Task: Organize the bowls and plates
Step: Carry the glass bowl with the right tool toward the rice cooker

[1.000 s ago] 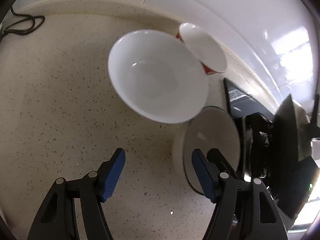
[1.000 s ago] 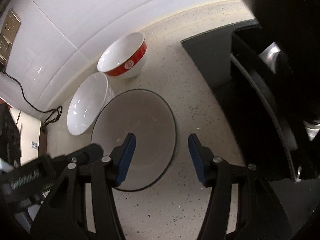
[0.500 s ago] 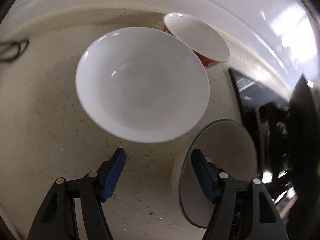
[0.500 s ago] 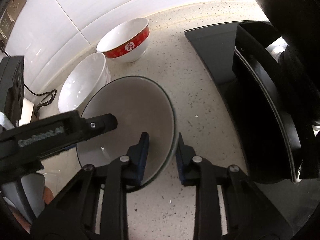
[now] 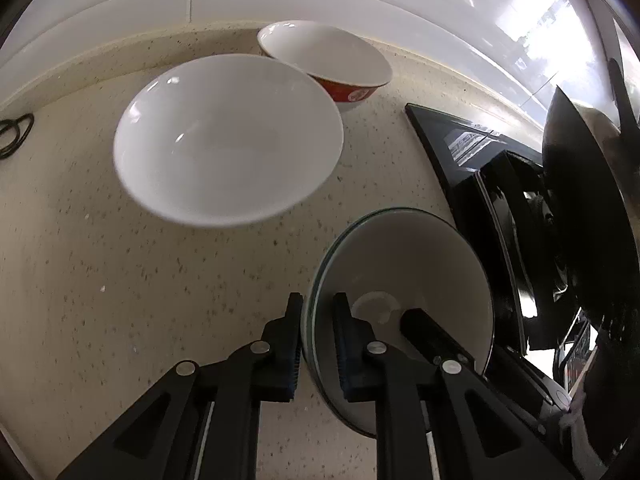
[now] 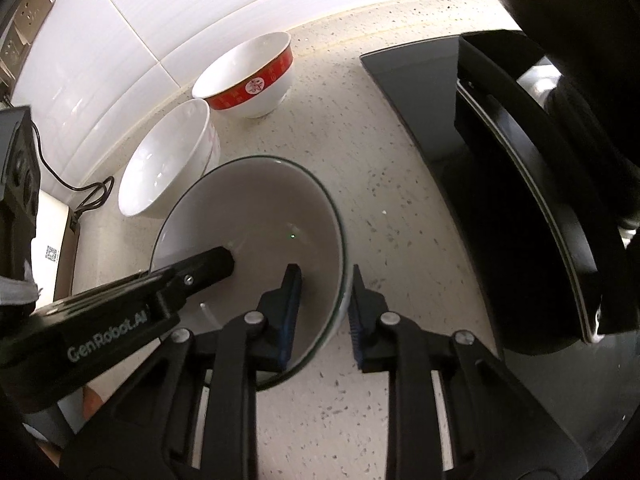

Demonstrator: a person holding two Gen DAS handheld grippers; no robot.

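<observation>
Dark wok (image 5: 580, 216) cut off at right edge.

My grippers are black plastic linkages with silver rivets and blue ribbed pads (image 5: 295, 344). My left gripper (image 6: 120, 304) reads "GenRobot.AI" in grey, lower left.

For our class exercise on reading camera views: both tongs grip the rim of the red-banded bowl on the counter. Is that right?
Not quite. Both tongs, left and right, grip the rim of the green-rimmed bowl, as the right wrist view shows. The red-banded bowl stands untouched by the wall.

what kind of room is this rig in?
Most likely a home kitchen: speckled stone countertop against a white tiled wall, bowls such as the red-banded bowl, and a black stovetop with dark cookware.
</observation>
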